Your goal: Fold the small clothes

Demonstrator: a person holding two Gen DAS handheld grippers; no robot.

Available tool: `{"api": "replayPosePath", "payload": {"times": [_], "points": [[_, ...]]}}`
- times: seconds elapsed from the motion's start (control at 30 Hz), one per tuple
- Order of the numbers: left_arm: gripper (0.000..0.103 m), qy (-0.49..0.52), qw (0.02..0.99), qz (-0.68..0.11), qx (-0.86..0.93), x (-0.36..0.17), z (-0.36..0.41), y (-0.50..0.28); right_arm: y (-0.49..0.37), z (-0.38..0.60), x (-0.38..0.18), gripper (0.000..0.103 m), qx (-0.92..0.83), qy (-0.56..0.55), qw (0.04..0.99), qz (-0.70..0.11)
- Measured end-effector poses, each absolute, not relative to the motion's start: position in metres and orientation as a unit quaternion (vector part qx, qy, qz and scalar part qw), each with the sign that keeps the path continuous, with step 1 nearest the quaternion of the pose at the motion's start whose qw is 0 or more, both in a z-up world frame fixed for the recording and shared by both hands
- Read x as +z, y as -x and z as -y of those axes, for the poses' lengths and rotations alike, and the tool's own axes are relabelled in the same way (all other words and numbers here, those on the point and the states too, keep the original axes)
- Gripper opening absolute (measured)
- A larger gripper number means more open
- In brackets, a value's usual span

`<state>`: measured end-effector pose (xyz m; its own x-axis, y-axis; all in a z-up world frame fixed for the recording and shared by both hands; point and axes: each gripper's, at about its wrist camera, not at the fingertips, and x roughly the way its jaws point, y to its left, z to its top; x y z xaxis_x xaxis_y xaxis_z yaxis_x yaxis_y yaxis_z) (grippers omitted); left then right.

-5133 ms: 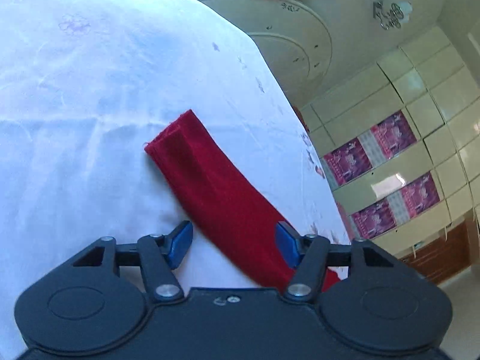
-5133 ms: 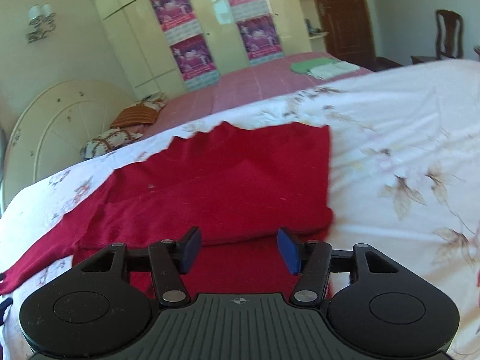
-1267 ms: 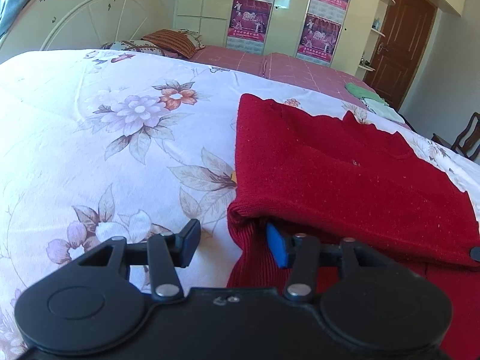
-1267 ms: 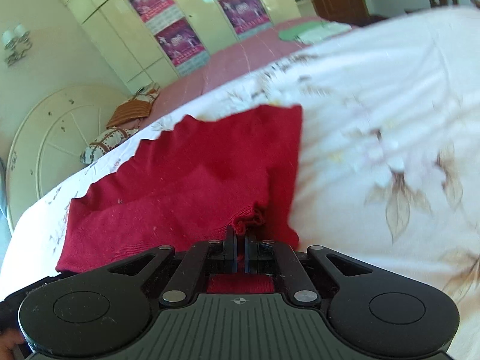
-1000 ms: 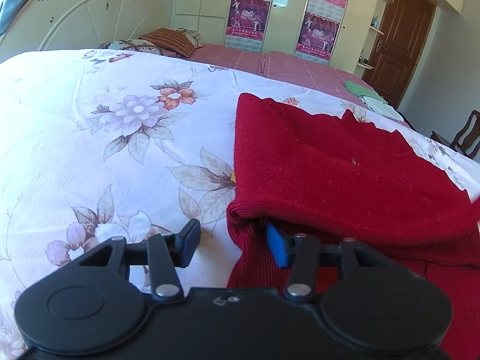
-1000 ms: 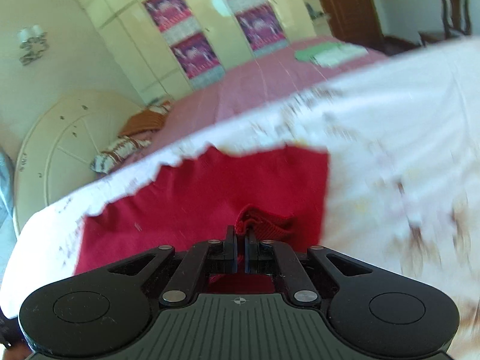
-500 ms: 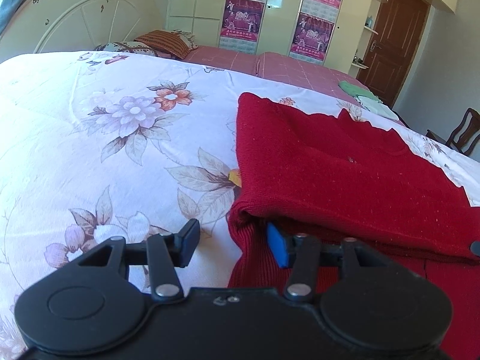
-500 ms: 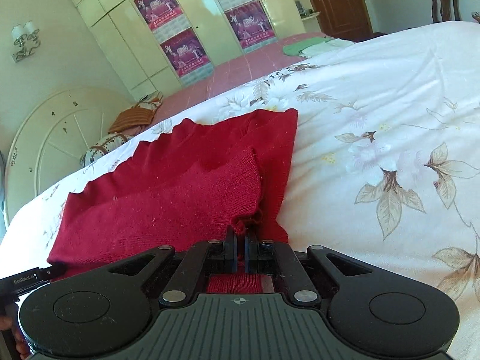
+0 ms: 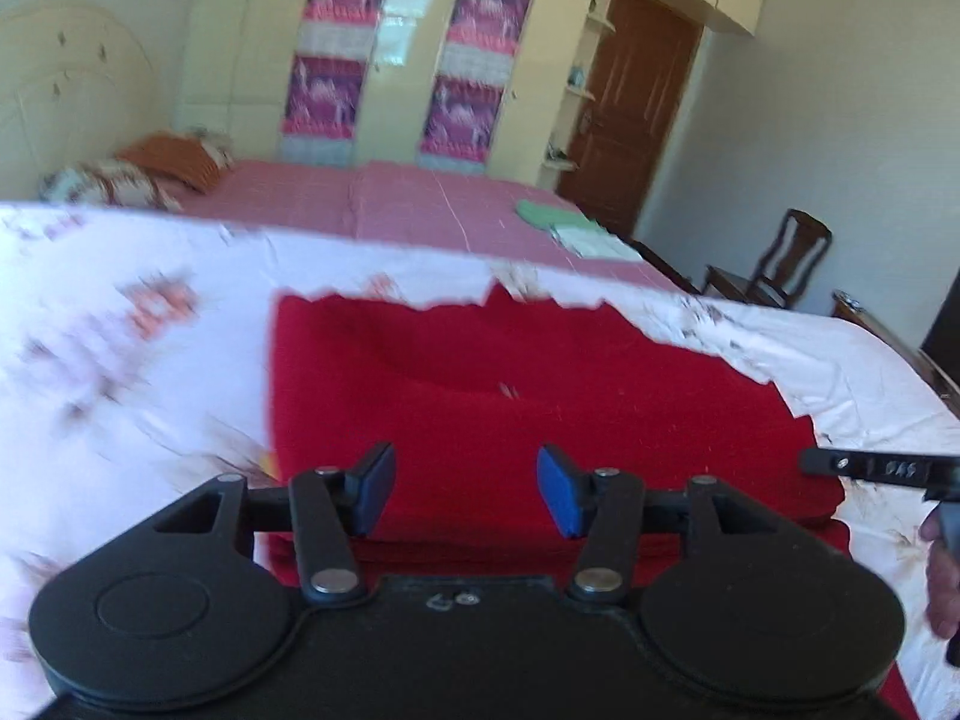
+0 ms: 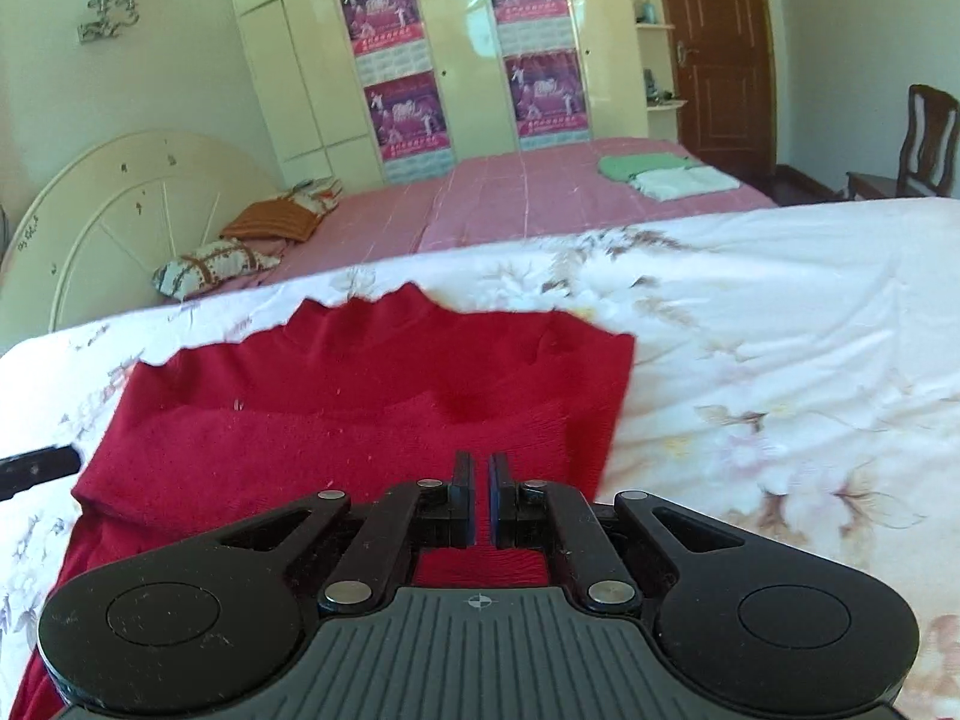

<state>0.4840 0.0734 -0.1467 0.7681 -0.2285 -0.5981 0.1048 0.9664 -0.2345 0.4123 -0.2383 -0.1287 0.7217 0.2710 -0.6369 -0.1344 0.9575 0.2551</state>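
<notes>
A red sweater [image 9: 540, 372] lies folded on the flowered white bedspread [image 9: 120, 390]. My left gripper [image 9: 467, 495] hovers over the sweater's near edge. Its jaws are opening, and nothing sits between the blue pads; the cloth lies beneath them. In the right wrist view the sweater [image 10: 360, 420] shows a folded-over layer lying flat. My right gripper [image 10: 480, 498] is shut at that layer's near right corner, with a sliver of red between its pads. The right gripper's tip [image 9: 870, 468] and a hand [image 9: 942, 570] show at the left view's right edge.
Beyond the bedspread [image 10: 780, 360] stands a second bed with a pink sheet [image 10: 540, 192]. It carries folded green and white clothes [image 10: 660, 174] and pillows [image 10: 270, 222]. A wardrobe with posters, a brown door [image 9: 630, 120] and a wooden chair [image 9: 780, 264] line the far wall.
My left gripper has come off the sweater's left folded edge, swung right over the garment and spread wider. My right gripper sank, and the cloth bunch at its tips now lies flat.
</notes>
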Motion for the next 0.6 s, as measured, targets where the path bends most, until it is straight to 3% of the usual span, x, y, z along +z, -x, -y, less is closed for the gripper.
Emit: {"api": "replayPosePath", "payload": {"times": [0.07, 0.2, 0.43, 0.6], "points": [[0.048, 0.108, 0.920, -0.367, -0.084, -0.168, -0.076, -0.499, -0.420, 0.237, -0.147, 0.003, 0.094, -0.086, 0.914, -0.385], [0.057, 0.110, 0.933, -0.332, -0.083, -0.155, -0.085, -0.512, -0.418, 0.252, -0.147, 0.004, 0.095, -0.129, 0.914, -0.373], [0.058, 0.076, 0.927, -0.367, -0.029, -0.171, -0.103, -0.597, -0.449, 0.261, -0.160, 0.003, 0.089, -0.150, 0.916, -0.361], [0.058, 0.087, 0.933, -0.348, -0.041, -0.172, -0.124, -0.590, -0.446, 0.260, -0.162, 0.003, 0.099, -0.134, 0.920, -0.355]]}}
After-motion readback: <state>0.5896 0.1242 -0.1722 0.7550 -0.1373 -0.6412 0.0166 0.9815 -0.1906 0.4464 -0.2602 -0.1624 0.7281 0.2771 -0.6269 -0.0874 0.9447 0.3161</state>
